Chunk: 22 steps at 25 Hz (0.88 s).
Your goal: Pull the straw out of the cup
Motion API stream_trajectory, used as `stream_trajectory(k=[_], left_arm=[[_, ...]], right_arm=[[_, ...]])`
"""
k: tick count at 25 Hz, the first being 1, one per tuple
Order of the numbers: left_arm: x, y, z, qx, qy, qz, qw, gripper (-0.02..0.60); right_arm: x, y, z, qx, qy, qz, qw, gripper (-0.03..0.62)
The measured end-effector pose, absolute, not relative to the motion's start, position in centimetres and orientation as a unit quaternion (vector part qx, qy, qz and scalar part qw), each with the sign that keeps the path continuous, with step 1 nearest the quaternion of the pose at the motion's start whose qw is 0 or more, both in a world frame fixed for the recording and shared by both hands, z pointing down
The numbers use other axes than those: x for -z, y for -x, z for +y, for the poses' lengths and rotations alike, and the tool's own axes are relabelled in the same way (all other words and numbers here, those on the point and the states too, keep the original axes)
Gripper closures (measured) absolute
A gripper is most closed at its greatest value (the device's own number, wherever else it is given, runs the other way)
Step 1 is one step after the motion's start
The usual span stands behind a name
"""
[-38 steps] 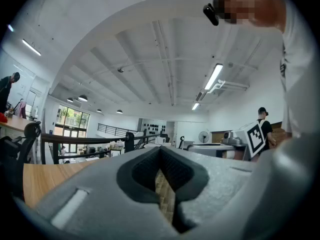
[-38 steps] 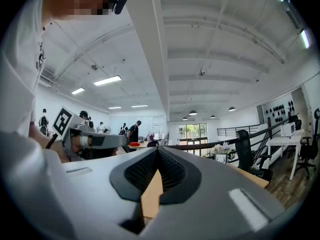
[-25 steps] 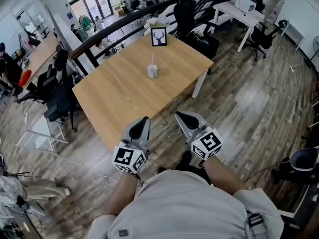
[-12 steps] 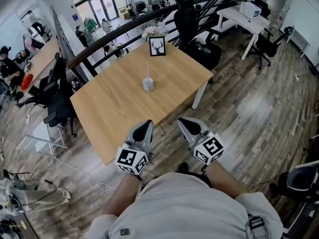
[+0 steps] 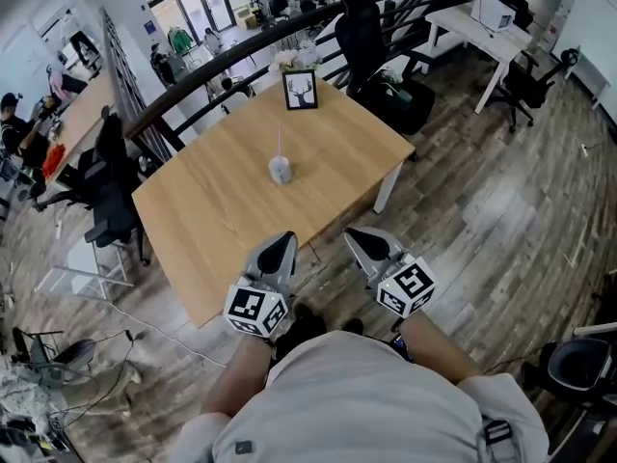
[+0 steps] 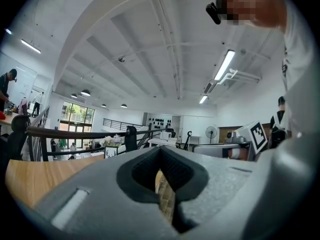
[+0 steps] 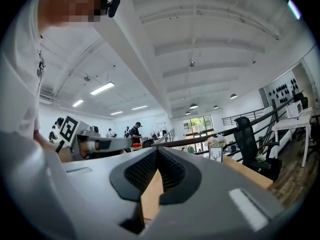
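You've stepped closer to the wooden table (image 5: 207, 205). The cup (image 5: 280, 171), straw (image 5: 280, 143) upright in it, stands mid-table, still well away from your left gripper (image 5: 279, 246) and right gripper (image 5: 361, 241), both clenched and seemingly empty.

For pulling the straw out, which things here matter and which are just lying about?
Job: cup; straw standing in it; left gripper; right gripper.
Lying about: table; deer picture frame; flowers; black office chair.

L tool (image 5: 281, 238), R tool (image 5: 356, 236) moved fwd, closer to table (image 5: 217, 205), cup (image 5: 280, 171)
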<state>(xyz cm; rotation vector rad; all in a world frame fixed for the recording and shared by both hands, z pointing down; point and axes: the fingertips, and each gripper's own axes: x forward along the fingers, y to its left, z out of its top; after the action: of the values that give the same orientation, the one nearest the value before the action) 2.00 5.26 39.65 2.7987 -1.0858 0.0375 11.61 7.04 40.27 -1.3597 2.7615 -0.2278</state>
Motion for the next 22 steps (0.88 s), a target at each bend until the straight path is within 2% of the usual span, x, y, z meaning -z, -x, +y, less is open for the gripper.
stream_trajectory(k=[10,22], left_arm=[[-39.8,1.1,-2.4,-0.003,-0.926,-0.371,0.073,0.578],[-39.9,9.1,-10.1,-0.001,-0.928,-0.364,0.079,0.578]], right_arm=[[-40.4,-8.4,-1.0,0.068,0.429,0.901,0.013,0.585],[-39.4,-0.7,-10.5,0.067,0.435,0.898,0.006,0.585]])
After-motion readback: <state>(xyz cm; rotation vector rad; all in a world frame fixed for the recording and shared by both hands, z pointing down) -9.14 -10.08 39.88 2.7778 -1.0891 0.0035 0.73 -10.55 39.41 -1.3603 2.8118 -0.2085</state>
